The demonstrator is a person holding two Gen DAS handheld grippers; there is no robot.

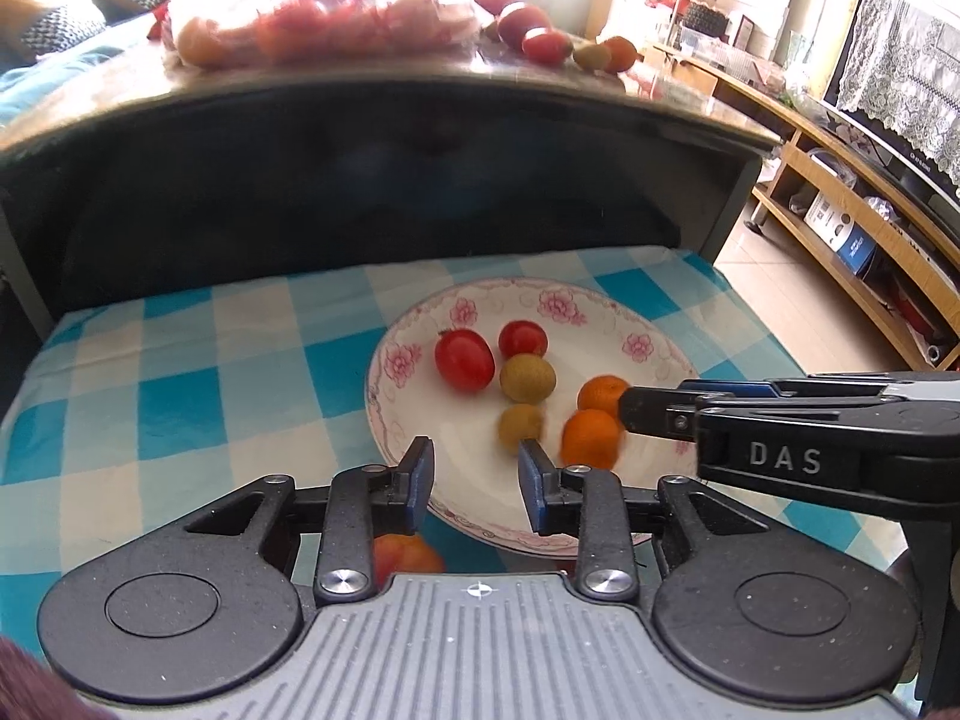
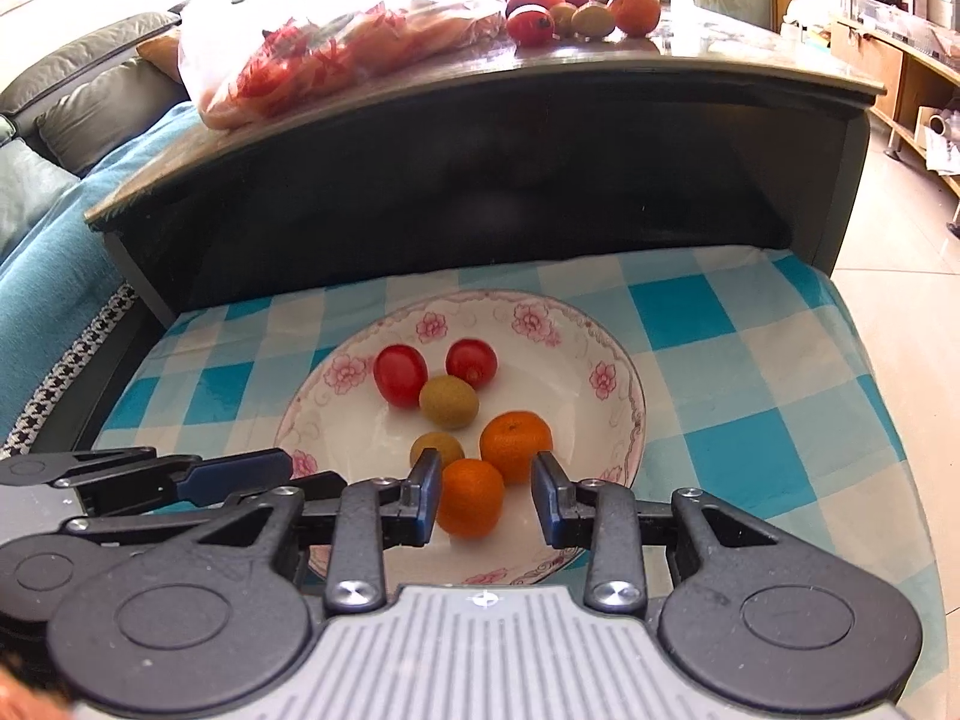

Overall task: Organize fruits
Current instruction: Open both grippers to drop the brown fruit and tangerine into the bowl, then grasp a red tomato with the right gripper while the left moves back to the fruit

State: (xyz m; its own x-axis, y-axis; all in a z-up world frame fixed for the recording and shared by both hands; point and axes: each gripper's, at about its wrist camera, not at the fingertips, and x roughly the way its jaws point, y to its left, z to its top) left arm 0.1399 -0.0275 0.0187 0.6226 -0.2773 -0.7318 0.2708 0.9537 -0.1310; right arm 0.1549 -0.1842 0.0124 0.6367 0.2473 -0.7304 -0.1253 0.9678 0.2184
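Looking along the left gripper (image 1: 475, 468), an orange-red fruit (image 1: 407, 555) is seen beneath its linkage, off the plate (image 1: 408, 468); the right view does not show it. Six fruits lie on the plate. Both grippers are angled down over its near rim. The left jaws stand apart, empty. The right gripper's (image 2: 487, 483) jaws are parted around an orange (image 2: 471, 498), whether gripped cannot be told.

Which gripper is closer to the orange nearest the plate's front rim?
The right gripper. Its open jaws sit on either side of that orange without pressing it. The left gripper hangs open over the plate rim, off to the orange's left, holding nothing.
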